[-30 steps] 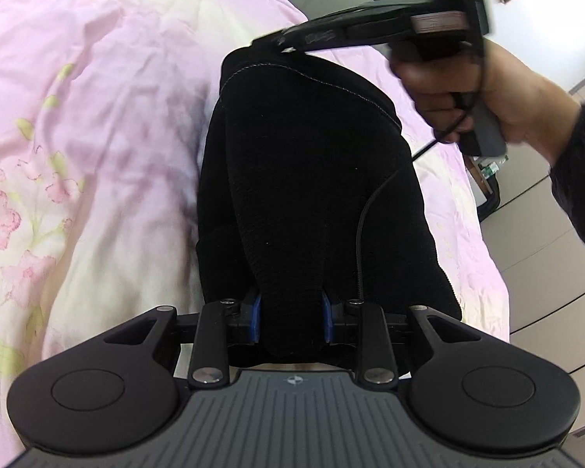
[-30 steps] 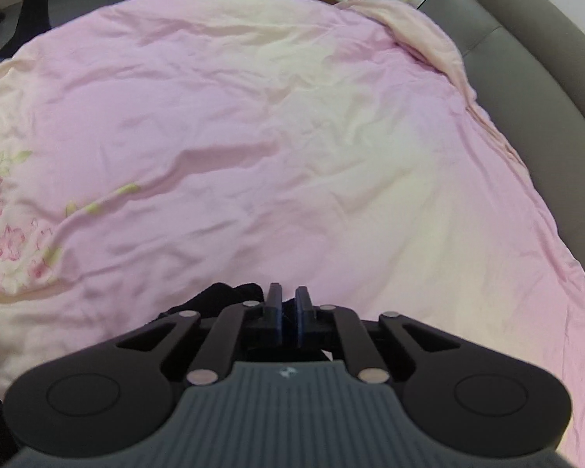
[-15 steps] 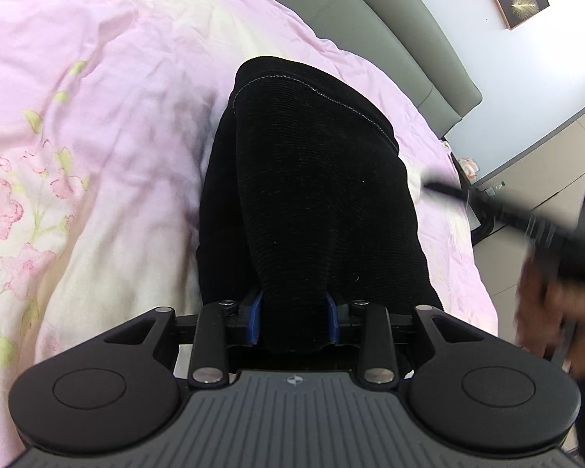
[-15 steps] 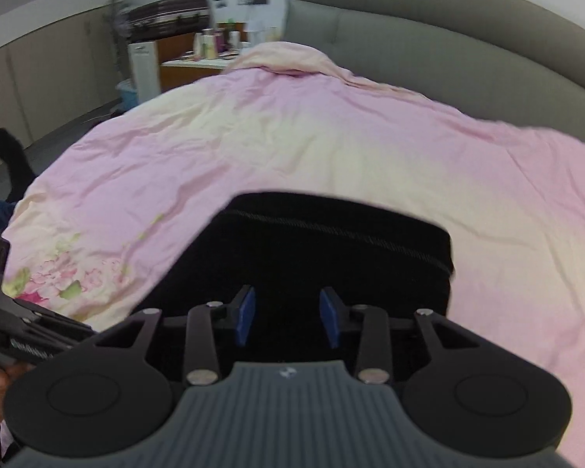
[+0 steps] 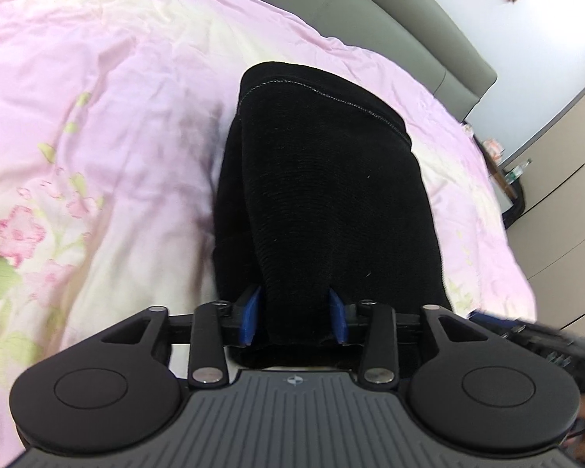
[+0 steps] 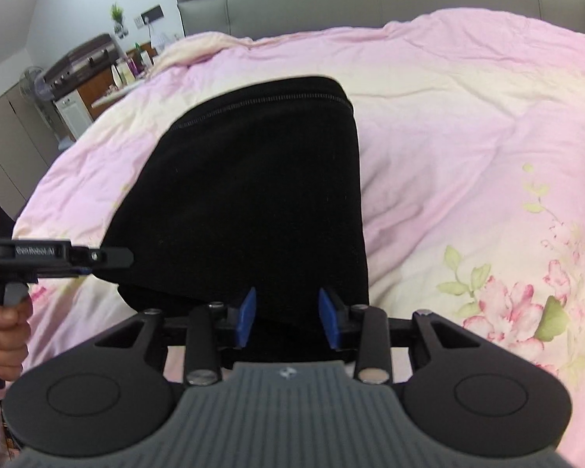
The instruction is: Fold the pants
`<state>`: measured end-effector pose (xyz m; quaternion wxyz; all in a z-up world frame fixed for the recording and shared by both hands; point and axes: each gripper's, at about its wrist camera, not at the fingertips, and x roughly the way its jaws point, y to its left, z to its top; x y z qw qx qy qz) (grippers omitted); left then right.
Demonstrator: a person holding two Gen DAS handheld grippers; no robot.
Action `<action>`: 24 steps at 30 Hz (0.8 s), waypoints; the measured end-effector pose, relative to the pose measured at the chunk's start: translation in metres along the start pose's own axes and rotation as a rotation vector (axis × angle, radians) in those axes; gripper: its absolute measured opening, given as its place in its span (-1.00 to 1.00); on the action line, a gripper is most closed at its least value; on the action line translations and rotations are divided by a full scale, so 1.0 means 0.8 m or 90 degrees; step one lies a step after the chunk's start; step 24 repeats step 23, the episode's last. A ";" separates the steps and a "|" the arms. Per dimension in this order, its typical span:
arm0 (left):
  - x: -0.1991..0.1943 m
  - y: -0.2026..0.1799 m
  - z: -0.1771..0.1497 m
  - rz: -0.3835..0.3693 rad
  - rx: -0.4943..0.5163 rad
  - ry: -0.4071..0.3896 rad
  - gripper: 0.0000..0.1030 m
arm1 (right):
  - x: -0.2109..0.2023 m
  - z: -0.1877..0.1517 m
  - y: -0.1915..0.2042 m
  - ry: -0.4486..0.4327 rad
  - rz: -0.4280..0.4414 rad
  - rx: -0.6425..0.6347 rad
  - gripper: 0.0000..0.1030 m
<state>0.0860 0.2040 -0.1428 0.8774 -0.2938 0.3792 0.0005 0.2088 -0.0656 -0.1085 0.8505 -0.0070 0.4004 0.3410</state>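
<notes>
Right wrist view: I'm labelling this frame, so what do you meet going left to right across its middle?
Left gripper → black pants → pink flower print on the quilt.

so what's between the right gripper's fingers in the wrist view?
Black pants fabric fills the gap between the open right gripper fingers; the near edge of the folded stack on the pink duvet runs under them. Right wrist view.

the near edge of the black pants (image 5: 323, 202) is hidden under the left gripper (image 5: 295, 321), and the right gripper (image 5: 542, 339) is a blur at the frame edge.
</notes>
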 end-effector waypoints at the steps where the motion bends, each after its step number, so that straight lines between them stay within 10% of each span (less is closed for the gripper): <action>1: -0.003 0.000 -0.002 0.007 0.005 0.001 -0.01 | -0.004 -0.001 -0.001 -0.010 0.002 0.001 -0.30; 9: -0.008 -0.004 -0.013 0.058 0.041 0.023 -0.01 | 0.031 -0.046 -0.031 0.059 -0.048 0.046 -0.25; 13: -0.012 -0.018 -0.017 0.138 0.081 0.046 -0.28 | 0.006 -0.064 -0.039 0.027 -0.013 0.075 -0.28; 24: -0.046 -0.036 -0.009 0.167 0.111 0.025 -0.08 | -0.018 -0.058 -0.044 -0.012 0.010 0.112 -0.11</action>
